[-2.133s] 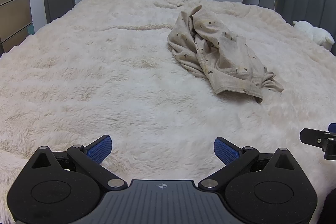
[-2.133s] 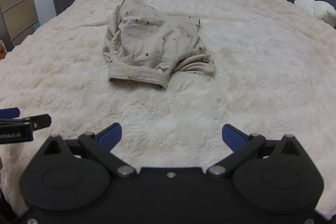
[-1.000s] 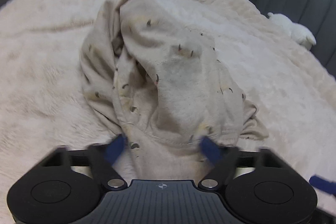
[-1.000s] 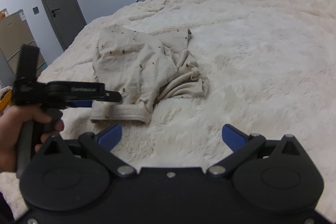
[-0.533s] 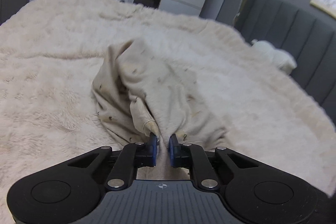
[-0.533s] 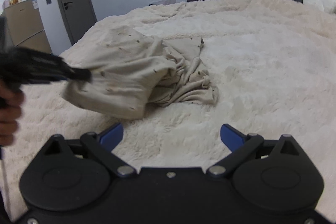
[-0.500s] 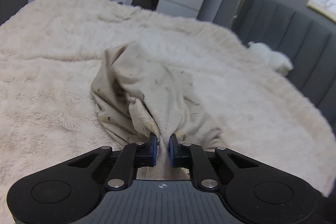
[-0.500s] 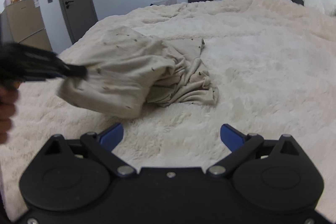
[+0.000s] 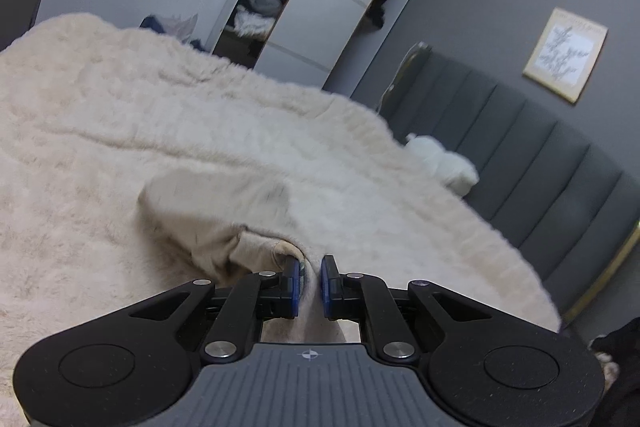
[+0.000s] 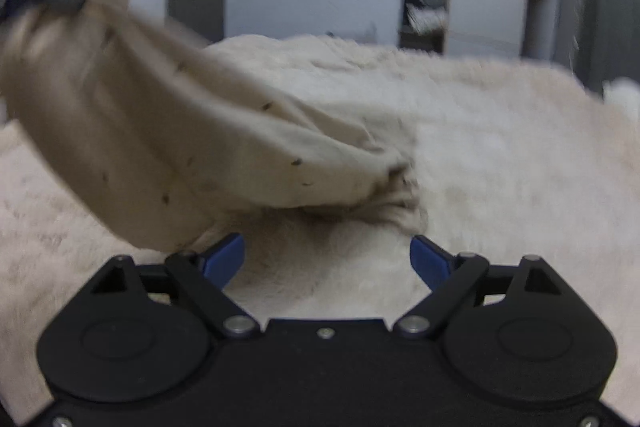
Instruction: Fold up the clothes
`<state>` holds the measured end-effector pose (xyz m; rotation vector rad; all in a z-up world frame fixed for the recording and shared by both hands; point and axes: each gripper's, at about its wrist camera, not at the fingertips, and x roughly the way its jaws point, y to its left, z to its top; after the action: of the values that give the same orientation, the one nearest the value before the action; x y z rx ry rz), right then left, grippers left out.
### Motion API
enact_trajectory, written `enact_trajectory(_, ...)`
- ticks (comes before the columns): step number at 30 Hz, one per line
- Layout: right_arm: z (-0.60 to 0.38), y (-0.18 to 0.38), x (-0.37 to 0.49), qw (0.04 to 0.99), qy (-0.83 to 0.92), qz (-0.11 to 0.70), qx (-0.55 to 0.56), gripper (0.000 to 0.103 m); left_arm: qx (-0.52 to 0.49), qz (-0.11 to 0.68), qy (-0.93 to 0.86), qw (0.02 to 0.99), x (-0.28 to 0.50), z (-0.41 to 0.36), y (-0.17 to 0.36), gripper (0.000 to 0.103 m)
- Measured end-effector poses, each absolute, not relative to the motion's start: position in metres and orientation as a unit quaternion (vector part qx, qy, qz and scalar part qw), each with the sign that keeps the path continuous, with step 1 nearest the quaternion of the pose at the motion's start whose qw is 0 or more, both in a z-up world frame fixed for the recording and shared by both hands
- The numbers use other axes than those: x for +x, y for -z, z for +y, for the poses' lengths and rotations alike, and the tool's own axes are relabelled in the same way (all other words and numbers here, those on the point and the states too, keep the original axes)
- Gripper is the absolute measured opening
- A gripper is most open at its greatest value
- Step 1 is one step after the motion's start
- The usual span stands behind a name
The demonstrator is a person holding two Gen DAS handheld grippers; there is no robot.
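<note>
- The left gripper (image 9: pixel 309 281) has its blue-padded fingers (image 9: pixel 294 277) drawn narrow, pinching a rolled hem of the beige garment (image 9: pixel 212 215).
- From that pinch the garment trails away onto the fluffy cream bedspread (image 9: pixel 100 131); in the right wrist view it hangs as a lifted, slanting sheet (image 10: pixel 168 147), its far end bunched on the bed.
- The right gripper (image 10: pixel 327 261) has wide fingers that are closing, with only bedspread between them; the cloth's lower edge hangs just above its left finger.
- The cloth is soft, thin and dotted with small dark marks.
</note>
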<state>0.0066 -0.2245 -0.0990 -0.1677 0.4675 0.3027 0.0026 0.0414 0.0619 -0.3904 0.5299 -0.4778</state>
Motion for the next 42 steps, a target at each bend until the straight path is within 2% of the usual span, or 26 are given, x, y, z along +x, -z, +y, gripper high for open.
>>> enact_trajectory(3,-0.201,0.099,-0.01,0.956,-0.161,0.187,-0.157,0.097,-0.195,0.241,0.244,0.919,-0.009,0.044,-0.085,0.009)
enact_trajectory(6,-0.181,0.097,-0.023,0.948,-0.159,0.156,-0.226,0.097,-0.19,0.221,0.253,0.923,-0.023,0.046,-0.106,0.009)
enact_trajectory(11,-0.173,0.067,-0.03,0.951,-0.178,0.132,-0.214,0.096,-0.193,0.197,0.267,0.923,-0.046,0.049,-0.137,0.009)
enact_trajectory(12,-0.17,0.056,-0.031,0.952,-0.186,0.124,-0.211,0.093,-0.193,0.192,0.268,0.924,-0.05,0.05,-0.145,0.009)
enact_trajectory(14,-0.168,0.042,-0.033,0.952,-0.198,0.115,-0.204,0.085,-0.197,0.183,0.273,0.924,-0.057,0.05,-0.159,0.007)
enact_trajectory(15,-0.168,0.032,-0.033,0.952,-0.207,0.115,-0.194,0.078,-0.197,0.178,0.276,0.924,-0.061,0.049,-0.167,0.007)
enact_trajectory(16,-0.167,0.018,-0.033,0.952,-0.22,0.116,-0.179,0.065,-0.195,0.168,0.281,0.924,-0.067,0.049,-0.179,0.007)
enact_trajectory(20,-0.175,-0.021,-0.033,0.951,-0.259,0.111,-0.126,0.028,-0.191,0.137,0.298,0.925,-0.08,0.05,-0.215,0.007)
enact_trajectory(21,-0.178,-0.032,-0.034,0.952,-0.265,0.107,-0.114,0.01,-0.195,0.133,0.301,0.924,-0.082,0.051,-0.224,0.007)
enact_trajectory(22,-0.181,-0.039,-0.034,0.952,-0.268,0.104,-0.105,0.005,-0.199,0.129,0.304,0.923,-0.085,0.054,-0.233,0.007)
enact_trajectory(27,-0.214,-0.088,-0.043,0.956,-0.287,0.055,-0.039,0.003,-0.189,0.066,0.301,0.932,-0.108,0.068,-0.287,0.007)
enact_trajectory(33,-0.253,-0.11,-0.031,0.956,-0.291,0.043,0.023,0.003,-0.178,0.045,0.268,0.946,-0.093,0.075,-0.302,0.008)
enact_trajectory(36,-0.26,-0.089,-0.002,0.959,-0.265,0.093,0.031,0.003,-0.169,0.102,0.24,0.951,-0.044,0.072,-0.267,0.008)
enact_trajectory(40,-0.274,-0.022,0.048,0.948,-0.232,0.208,0.06,0.003,-0.135,0.202,0.192,0.951,0.014,0.06,-0.188,0.009)
enact_trajectory(42,-0.274,0.008,0.06,0.942,-0.221,0.244,0.06,0.003,-0.122,0.251,0.179,0.943,0.034,0.054,-0.147,0.018)
